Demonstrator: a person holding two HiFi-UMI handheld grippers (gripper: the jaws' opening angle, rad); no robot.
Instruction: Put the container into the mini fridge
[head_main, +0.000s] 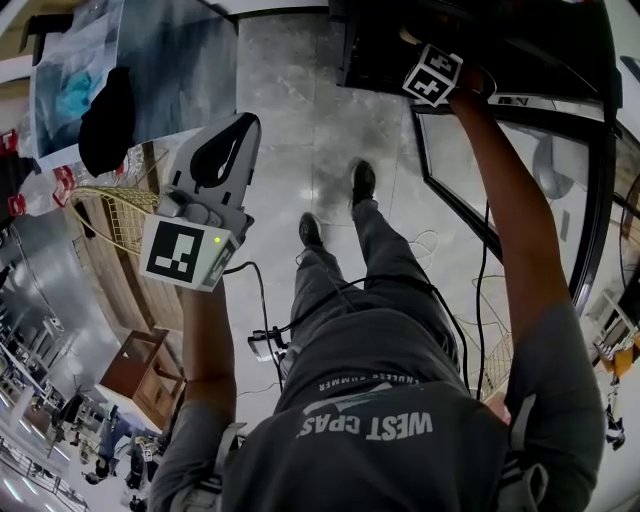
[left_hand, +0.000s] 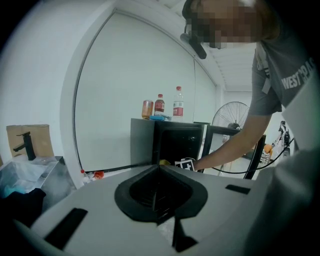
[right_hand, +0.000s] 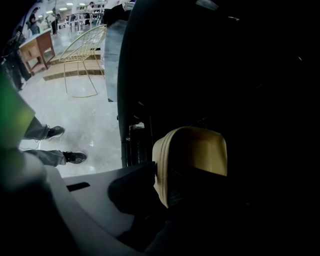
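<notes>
A tan plastic container (right_hand: 192, 152) is clamped by its rim in my right gripper (right_hand: 167, 187), which is shut on it. The container is within the dark inside of the black mini fridge (right_hand: 225, 65). From the head view only the right gripper's marker cube (head_main: 432, 75) shows at the mini fridge (head_main: 500, 35) opening; the container is hidden there. My left gripper (head_main: 215, 165) is held up away from the fridge, jaws shut with nothing between them. In its own view the left gripper (left_hand: 159, 166) faces the mini fridge (left_hand: 172, 142), where the right arm reaches in.
The fridge's glass door (head_main: 510, 200) stands open at the right. Bottles and a jar (left_hand: 162, 106) stand on top of the fridge; a floor fan (left_hand: 232, 116) is behind it. A yellow wire chair (head_main: 105, 215) and wooden furniture (head_main: 140, 370) are at the left. Cables (head_main: 268, 340) trail on the floor.
</notes>
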